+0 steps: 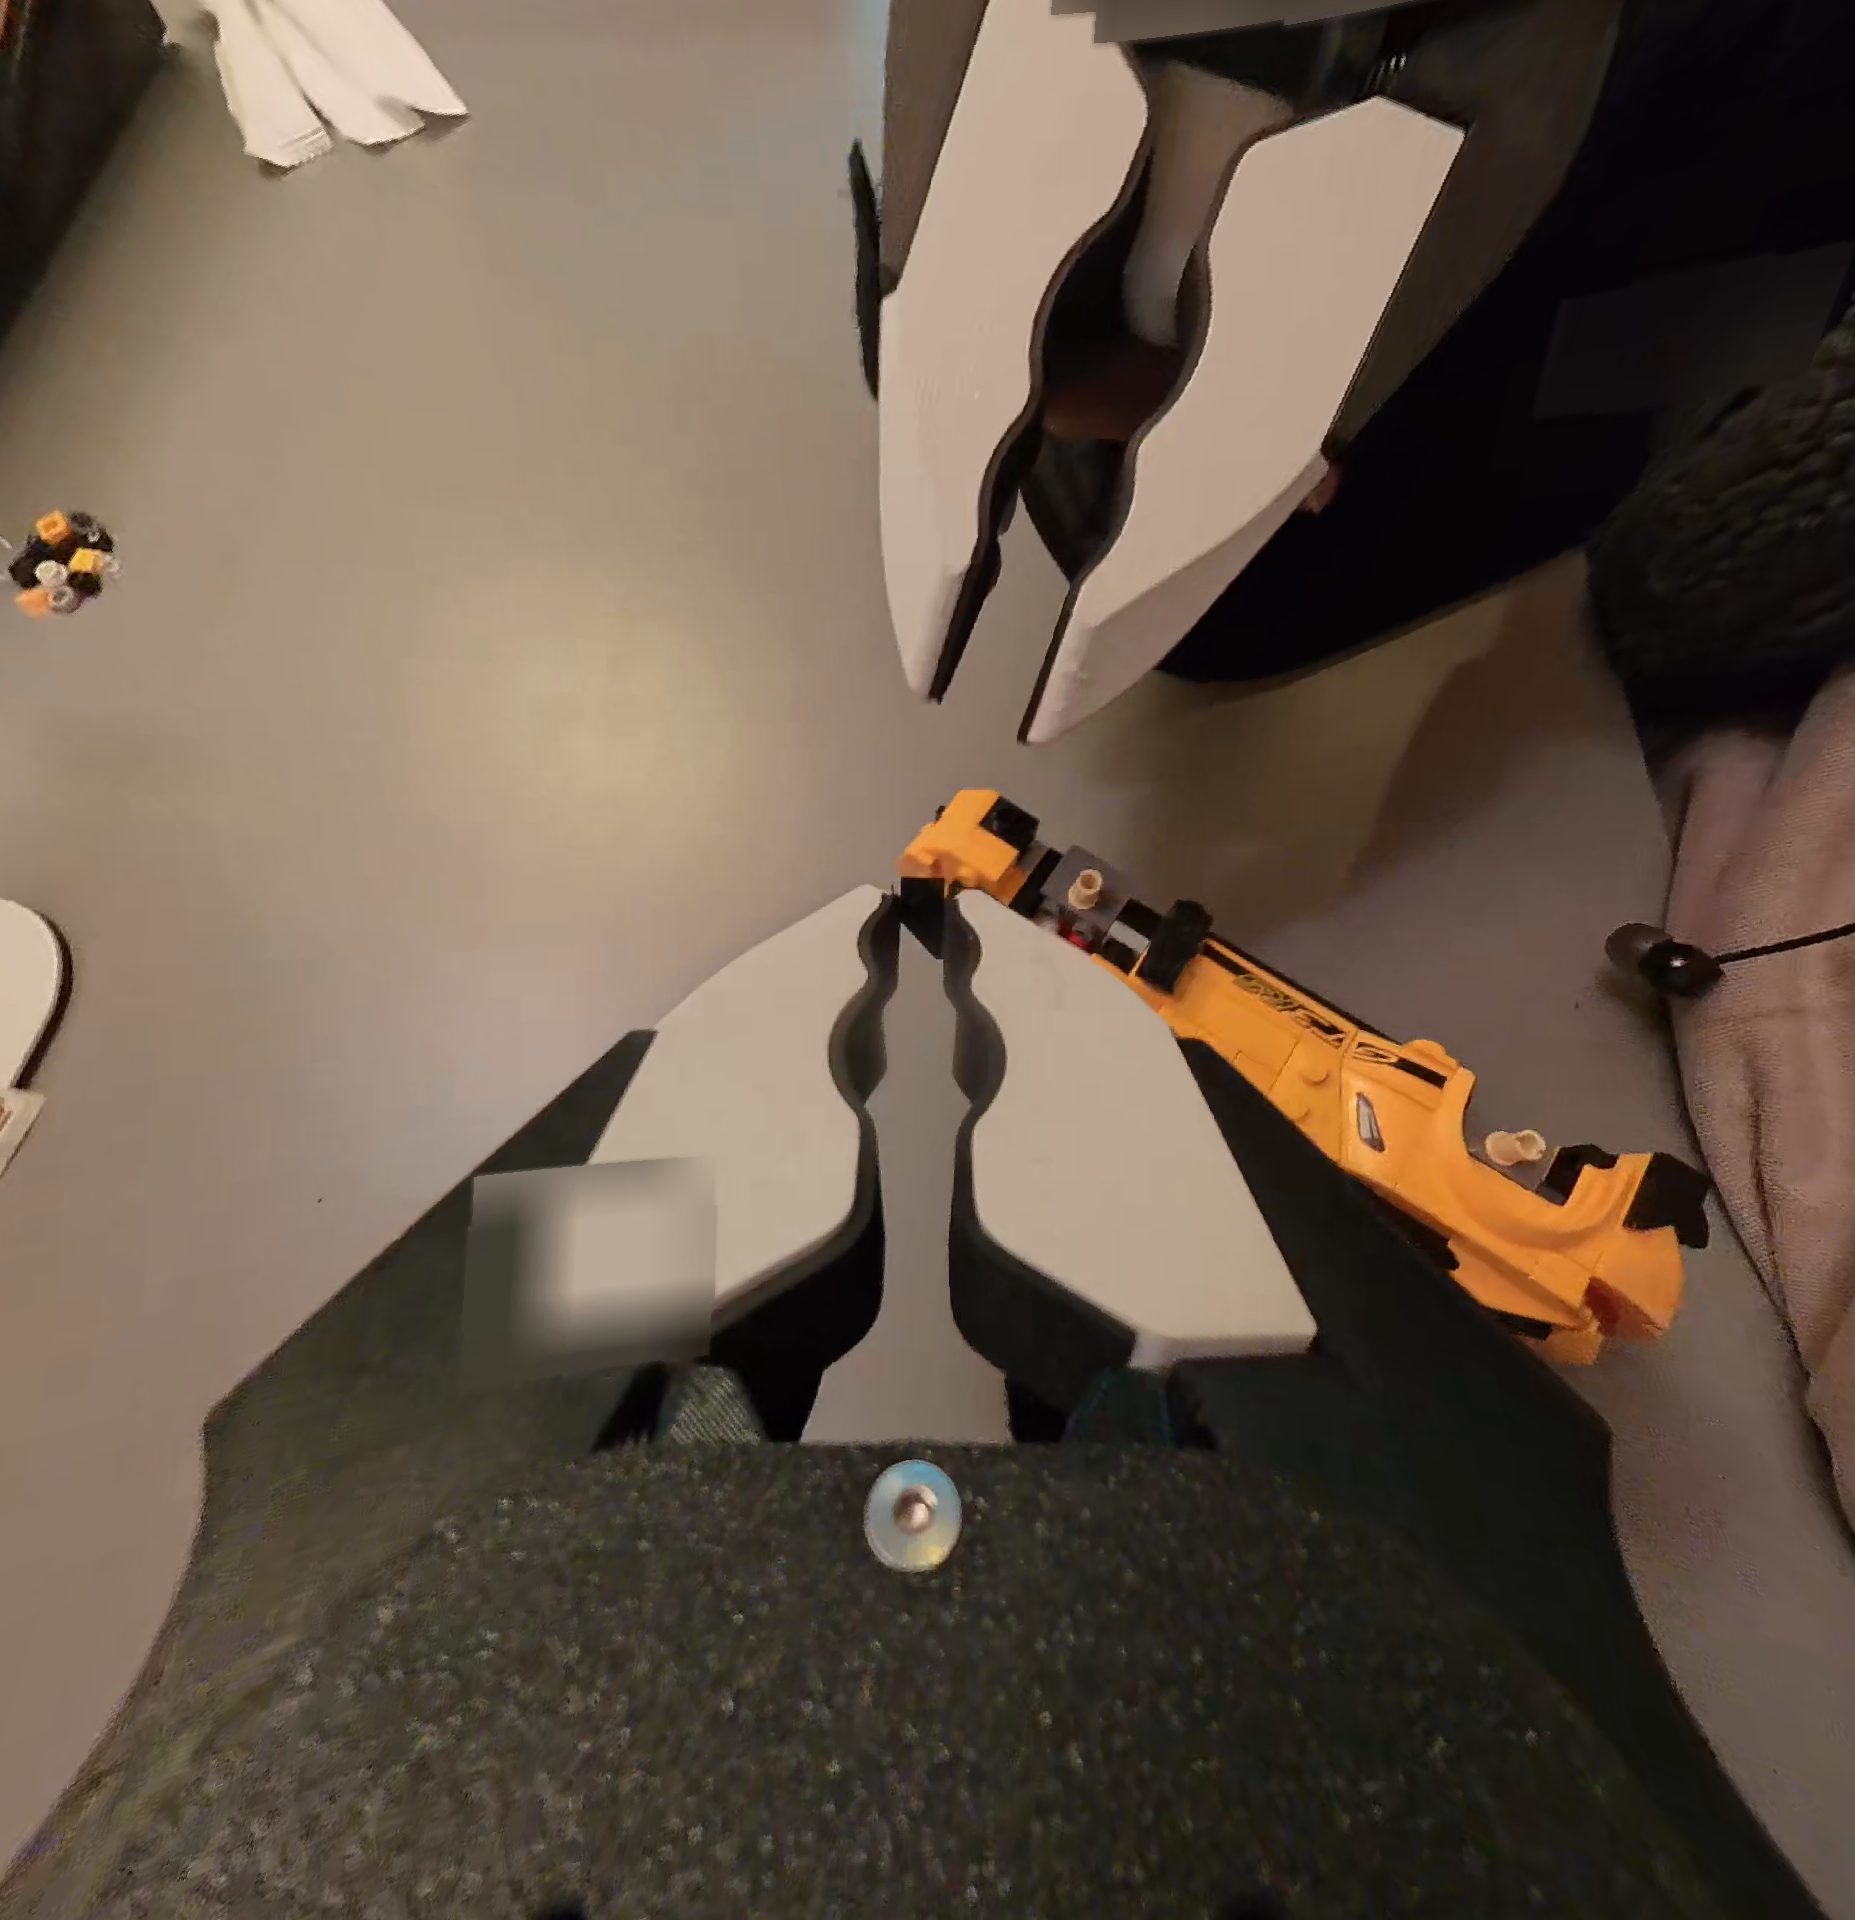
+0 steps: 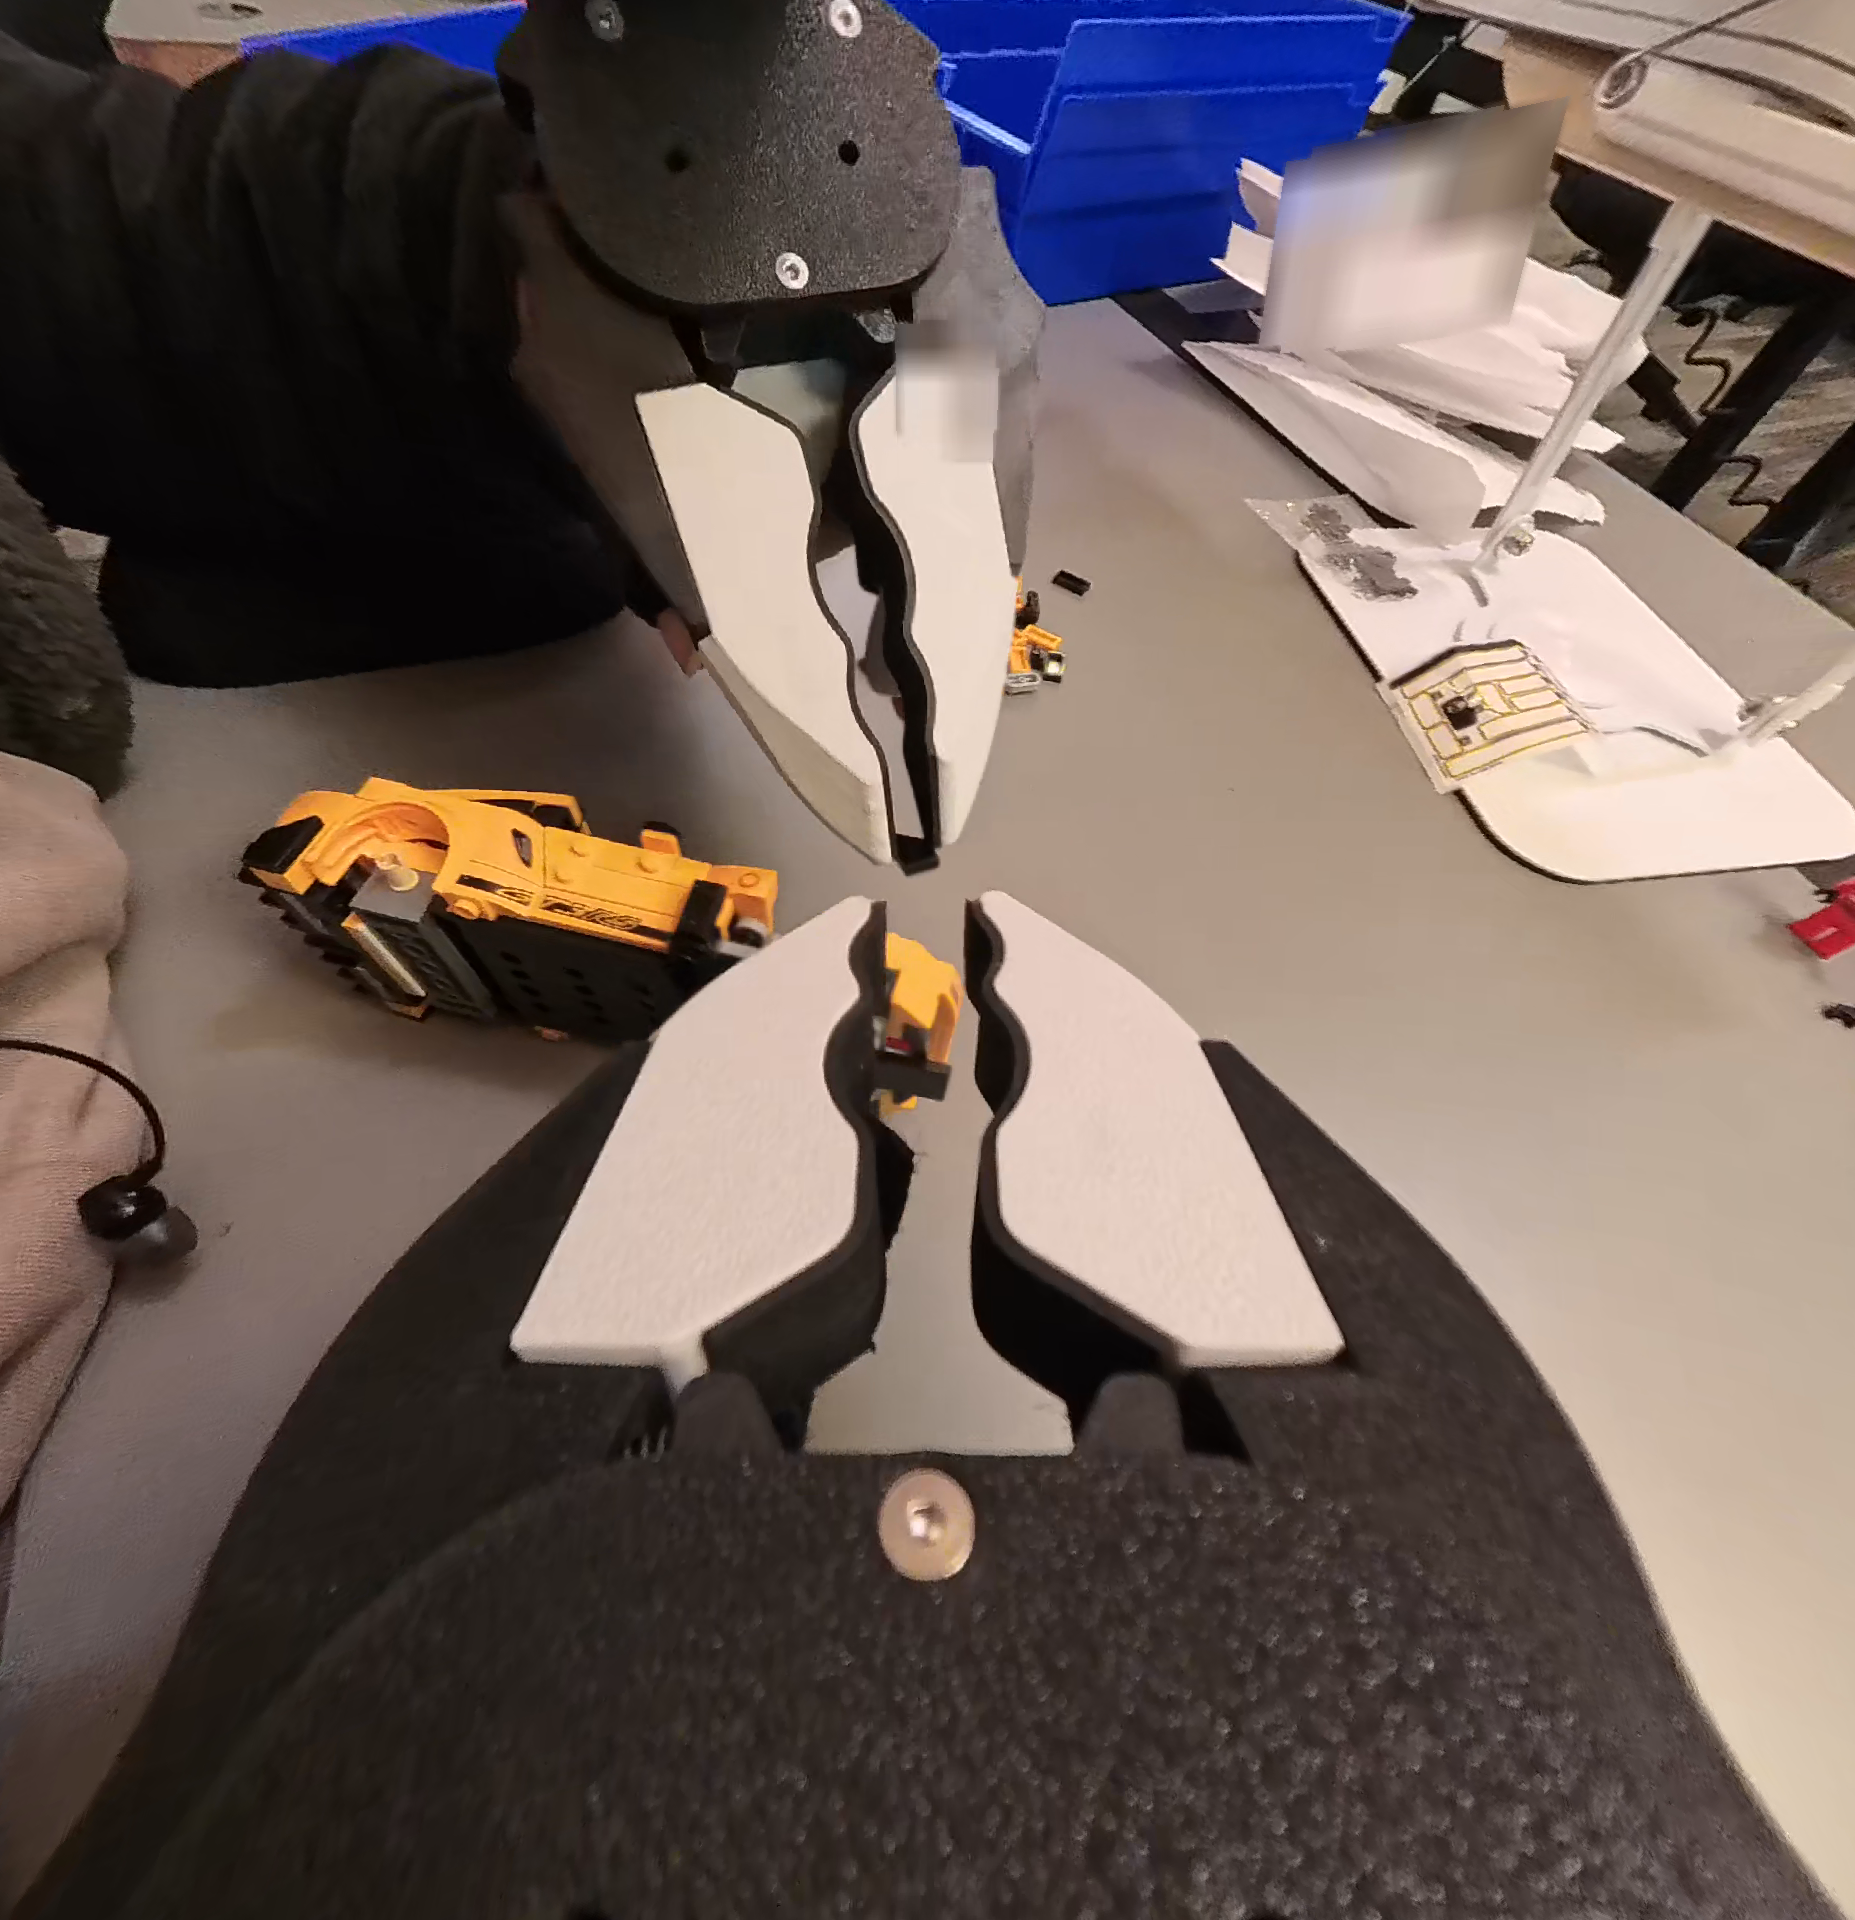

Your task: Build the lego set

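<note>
A yellow and black lego car (image 1: 1318, 1060) lies on its side on the grey table (image 1: 487, 727); it also shows in the right wrist view (image 2: 507, 894). My left gripper (image 1: 918, 906) is shut on a small black lego piece (image 1: 923, 920) and holds it right at the car's yellow end. The left gripper (image 2: 912, 847) with the black piece (image 2: 915, 858) at its tips points down at my right gripper (image 2: 923, 912). The right gripper stands a little open over the car's end, which shows through the gap. It also appears in the left wrist view (image 1: 990, 717), holding nothing.
A small pile of loose pieces (image 1: 61, 561) lies to the far left, also seen in the right wrist view (image 2: 1037, 644). Blue bins (image 2: 1162, 135) stand at the back. A white board with papers (image 2: 1629, 790) is on the right. A beige garment with a cord toggle (image 1: 1661, 961) lies by the car. Less than 4 cm separates the two grippers' tips.
</note>
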Motion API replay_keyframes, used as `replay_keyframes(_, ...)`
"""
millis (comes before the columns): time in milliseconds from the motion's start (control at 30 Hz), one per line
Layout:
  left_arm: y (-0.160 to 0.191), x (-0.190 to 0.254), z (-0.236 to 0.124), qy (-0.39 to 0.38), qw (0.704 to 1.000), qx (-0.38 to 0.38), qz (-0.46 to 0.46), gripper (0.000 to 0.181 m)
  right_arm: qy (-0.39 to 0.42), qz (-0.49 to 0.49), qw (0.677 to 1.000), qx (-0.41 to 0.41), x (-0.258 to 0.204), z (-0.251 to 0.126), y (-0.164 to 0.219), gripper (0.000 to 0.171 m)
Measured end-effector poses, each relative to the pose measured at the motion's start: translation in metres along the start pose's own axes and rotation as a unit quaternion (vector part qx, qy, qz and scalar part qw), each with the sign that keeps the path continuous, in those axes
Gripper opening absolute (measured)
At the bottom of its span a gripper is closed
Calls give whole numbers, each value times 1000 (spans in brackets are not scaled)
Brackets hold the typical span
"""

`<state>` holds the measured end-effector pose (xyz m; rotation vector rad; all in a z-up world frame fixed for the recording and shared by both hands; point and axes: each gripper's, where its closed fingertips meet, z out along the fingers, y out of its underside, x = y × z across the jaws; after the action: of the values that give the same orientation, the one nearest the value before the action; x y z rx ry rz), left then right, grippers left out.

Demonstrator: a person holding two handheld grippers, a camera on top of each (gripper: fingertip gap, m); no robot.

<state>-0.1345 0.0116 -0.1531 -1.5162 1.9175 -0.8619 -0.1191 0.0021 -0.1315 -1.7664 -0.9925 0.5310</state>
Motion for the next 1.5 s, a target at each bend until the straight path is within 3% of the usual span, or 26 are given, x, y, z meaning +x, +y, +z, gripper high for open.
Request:
replay_keyframes(700,-6,7,1,9,999,33,2,7,-14,-8,1000,-16,-12,5,3,7)
replay_keyframes(933,-5,-1,-1,4,999,51,-18,7,-5,9,1000,-8,-5,1,5,13)
replay_keyframes(1500,-7,12,6,37,998,9,46,7,-22,-4,999,-36,-13,7,12,12)
